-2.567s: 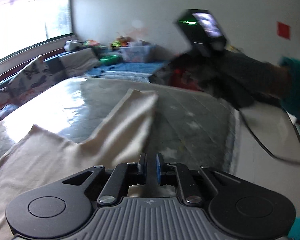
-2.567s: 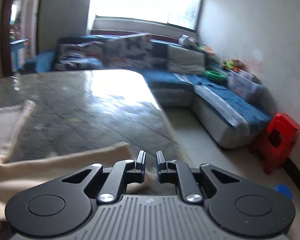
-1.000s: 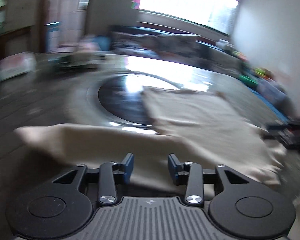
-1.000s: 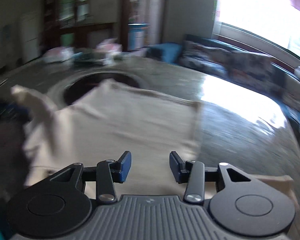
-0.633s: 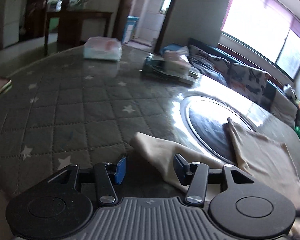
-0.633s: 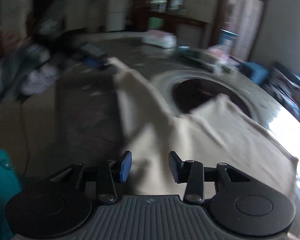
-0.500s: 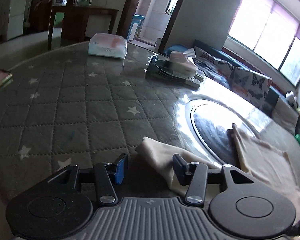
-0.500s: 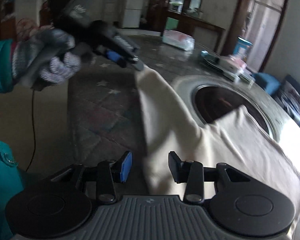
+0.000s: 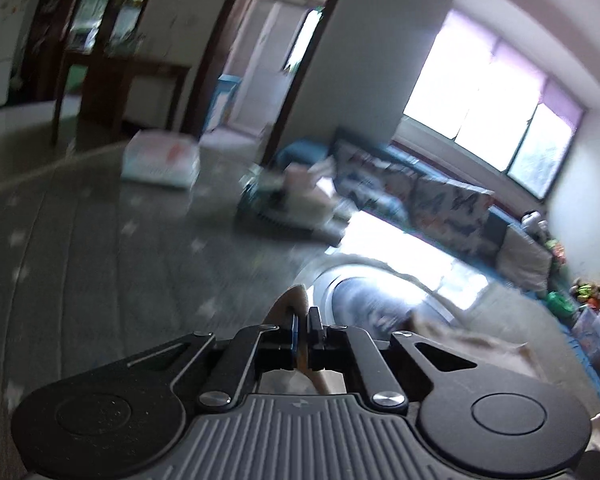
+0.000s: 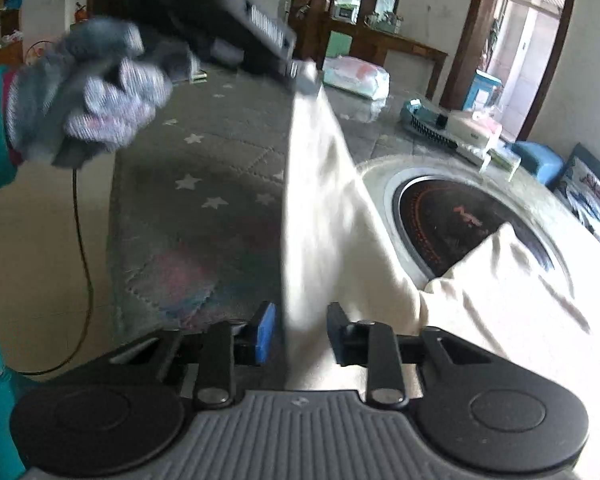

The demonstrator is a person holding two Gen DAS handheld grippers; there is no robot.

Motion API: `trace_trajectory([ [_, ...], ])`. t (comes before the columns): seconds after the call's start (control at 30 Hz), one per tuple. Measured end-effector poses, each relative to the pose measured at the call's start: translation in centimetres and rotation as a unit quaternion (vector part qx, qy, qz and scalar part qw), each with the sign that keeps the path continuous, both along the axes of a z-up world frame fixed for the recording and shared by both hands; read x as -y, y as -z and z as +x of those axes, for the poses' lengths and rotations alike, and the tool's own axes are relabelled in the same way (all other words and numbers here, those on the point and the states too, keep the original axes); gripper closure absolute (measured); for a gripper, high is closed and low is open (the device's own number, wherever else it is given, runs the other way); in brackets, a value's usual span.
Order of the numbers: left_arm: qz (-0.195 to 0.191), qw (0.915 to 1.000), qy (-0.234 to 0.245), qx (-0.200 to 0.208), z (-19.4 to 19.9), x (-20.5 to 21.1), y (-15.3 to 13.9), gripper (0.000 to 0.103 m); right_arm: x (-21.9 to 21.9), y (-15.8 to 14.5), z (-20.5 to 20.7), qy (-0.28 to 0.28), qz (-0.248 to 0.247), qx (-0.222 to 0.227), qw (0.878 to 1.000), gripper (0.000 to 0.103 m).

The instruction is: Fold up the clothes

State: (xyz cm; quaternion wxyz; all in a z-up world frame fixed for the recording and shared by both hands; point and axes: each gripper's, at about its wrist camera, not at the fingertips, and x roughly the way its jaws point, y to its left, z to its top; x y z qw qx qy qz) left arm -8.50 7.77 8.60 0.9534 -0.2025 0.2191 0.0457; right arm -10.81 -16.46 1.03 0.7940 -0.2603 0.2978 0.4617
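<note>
Left gripper (image 9: 303, 322): jaws pinched on the cream shirt (image 10: 324, 184) sleeve tip, raised off the table (image 10: 188, 200) to keep it taut. Right gripper (image 10: 300, 330): jaws closing around the sleeve's near edge, cloth between them, not yet clamped, likely for a two-point fold.

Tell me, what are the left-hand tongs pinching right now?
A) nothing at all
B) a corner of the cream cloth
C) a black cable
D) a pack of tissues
B: the left tongs are closed on a strip of the cream cloth, which hangs stretched from them above the table.
</note>
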Motion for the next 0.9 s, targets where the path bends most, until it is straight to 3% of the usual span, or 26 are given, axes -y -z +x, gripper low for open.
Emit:
trace_trajectory([
  [0.07,0.001,0.9994,0.019,0.029,-0.5,0.4,-1.1,0.099,-0.1,0.3,0.2,0.006,0.002,-0.005,1.000,0.086],
  [0.13,0.016,0.9983,0.032,0.046,-1.1,0.8,-1.9,0.099,-0.2,0.5,0.4,0.012,0.004,-0.011,1.000,0.098],
  [0.2,0.043,0.9978,0.031,0.040,-1.3,1.1,-1.6,0.099,-0.2,0.3,0.7,0.007,0.015,-0.033,0.999,0.100],
  [0.3,0.068,0.9974,0.010,-0.023,-0.7,0.2,0.9,0.098,-0.1,0.2,0.7,-0.028,0.026,-0.065,0.997,0.101],
  [0.4,0.086,0.9914,-0.017,-0.097,-0.2,-0.7,3.9,0.095,0.0,0.6,-0.1,-0.058,0.015,-0.061,0.996,0.099],
  [0.57,0.092,0.9884,-0.032,-0.116,-0.5,-0.9,5.1,0.092,1.8,-0.8,0.2,-0.033,0.046,-0.070,0.996,0.092],
  [0.63,0.104,0.9875,-0.038,-0.113,-0.3,-0.9,4.9,0.075,2.5,-1.2,0.4,-0.020,0.043,-0.065,0.997,0.091],
  [0.77,0.093,0.9895,-0.046,-0.100,0.0,-1.9,4.0,0.071,4.0,-1.4,0.2,-0.007,0.019,-0.044,0.999,0.089],
  [0.83,0.084,0.9907,-0.038,-0.100,0.7,-2.1,3.5,0.050,4.8,-1.4,0.0,0.005,0.015,-0.045,0.999,0.088],
  [0.9,0.075,0.9920,-0.012,-0.101,1.7,-2.1,3.4,0.049,5.5,-1.5,0.3,0.018,0.017,-0.047,0.999,0.080],
])
